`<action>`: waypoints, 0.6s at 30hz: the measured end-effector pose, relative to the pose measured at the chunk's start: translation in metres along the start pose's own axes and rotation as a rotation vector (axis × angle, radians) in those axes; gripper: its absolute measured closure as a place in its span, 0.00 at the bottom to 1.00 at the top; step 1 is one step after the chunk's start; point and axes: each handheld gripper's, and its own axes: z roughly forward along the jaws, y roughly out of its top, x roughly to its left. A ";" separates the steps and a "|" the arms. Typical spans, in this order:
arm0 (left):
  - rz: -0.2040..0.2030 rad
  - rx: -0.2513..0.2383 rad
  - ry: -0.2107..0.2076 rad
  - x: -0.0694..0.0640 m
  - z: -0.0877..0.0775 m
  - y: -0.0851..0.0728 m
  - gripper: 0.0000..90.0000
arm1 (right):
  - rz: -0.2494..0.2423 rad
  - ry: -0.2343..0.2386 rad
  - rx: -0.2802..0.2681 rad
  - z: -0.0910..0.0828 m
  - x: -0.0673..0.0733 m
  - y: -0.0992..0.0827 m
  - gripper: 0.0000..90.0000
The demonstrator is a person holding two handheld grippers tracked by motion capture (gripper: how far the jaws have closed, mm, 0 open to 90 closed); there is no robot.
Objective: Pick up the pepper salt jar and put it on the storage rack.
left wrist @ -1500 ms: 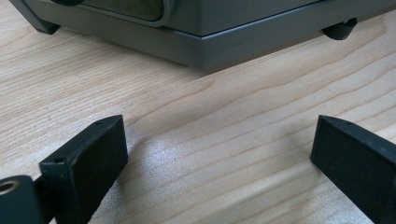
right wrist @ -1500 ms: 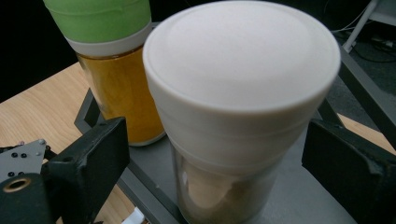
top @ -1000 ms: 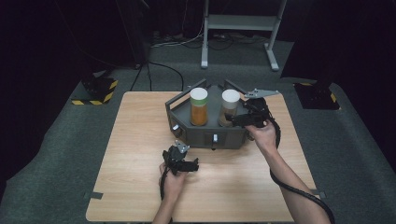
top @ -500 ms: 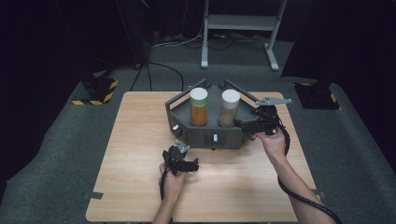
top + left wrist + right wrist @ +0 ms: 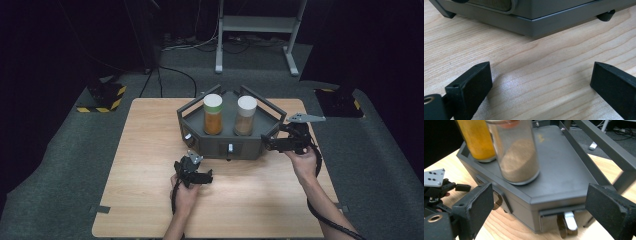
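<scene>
Right gripper point(image 5: 267, 143) sits in my right hand point(image 5: 304, 160) at the right front corner of the grey rack point(image 5: 227, 145), and I read its jaws as standing wide with nothing between them; in the right gripper view the two black pads frame that corner without touching it. Through that same view I see a small drawer slot in the rack's slanted face with a metal tab point(image 5: 570, 220) poking out at the bottom, just ahead of the jaws. On the rack's flat top stand two upright jars side by side: the tan-powder jar point(image 5: 245, 116) nearer my right gripper, and the orange-powder jar point(image 5: 212, 114) next to it on the left, both with pale lids. The two jars are close together but I cannot tell whether they touch. A thin grey rail runs around the rack's rear and sides above the deck. Left gripper point(image 5: 199, 176) lies low in my left hand point(image 5: 184, 192) over the bare wooden table point(image 5: 140, 150), in front of the rack and apart from it; its jaws are also spread wide and empty, and in the left gripper view they point at the rack's lower front edge with only wood grain between them.
</scene>
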 end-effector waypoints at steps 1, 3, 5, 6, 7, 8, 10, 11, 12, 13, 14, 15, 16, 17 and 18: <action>0.000 0.000 0.000 0.000 0.000 0.000 0.04 | 0.000 0.000 0.000 0.000 0.000 0.000 0.09; 0.000 0.000 0.000 0.000 0.000 0.000 0.04 | 0.005 -0.005 0.003 -0.002 -0.001 -0.003 0.09; 0.000 0.000 0.000 0.000 0.000 0.000 0.04 | 0.007 -0.007 0.002 -0.005 -0.002 -0.007 0.09; 0.000 0.000 0.000 0.000 0.000 0.000 0.04 | 0.008 -0.008 0.001 -0.006 -0.002 -0.009 0.09; 0.000 0.000 0.000 0.000 0.000 0.000 0.04 | 0.008 -0.008 0.001 -0.006 -0.002 -0.009 0.09; 0.000 0.000 0.000 0.000 0.000 0.000 0.04 | 0.008 -0.010 0.002 -0.007 -0.003 -0.011 0.09; 0.000 0.000 0.000 0.000 0.000 0.000 0.04 | 0.012 -0.015 0.005 -0.009 -0.003 -0.014 0.09; 0.000 0.000 0.000 0.000 0.000 0.000 0.04 | 0.010 -0.018 0.007 -0.010 -0.003 -0.015 0.09; 0.000 0.000 0.000 0.000 0.000 0.000 0.04 | 0.011 -0.022 0.008 -0.011 -0.002 -0.017 0.09; 0.000 0.000 0.000 0.000 0.000 0.000 0.04 | 0.011 -0.022 0.008 -0.011 -0.002 -0.017 0.09; -0.001 0.000 0.000 0.000 0.000 0.000 0.04 | 0.011 -0.025 0.009 -0.012 -0.002 -0.019 0.09; 0.000 0.000 0.000 0.000 0.000 0.000 0.04 | 0.008 -0.028 0.010 -0.012 -0.002 -0.020 0.09; -0.001 -0.001 0.000 0.000 0.000 0.000 0.04 | 0.006 -0.032 0.011 -0.013 -0.001 -0.021 0.09; -0.001 -0.001 0.000 0.000 0.000 0.000 0.04 | 0.005 -0.036 0.015 -0.013 -0.001 -0.023 0.09; -0.001 -0.001 0.000 0.000 0.000 0.000 0.04 | 0.000 -0.041 0.017 -0.013 0.000 -0.024 0.09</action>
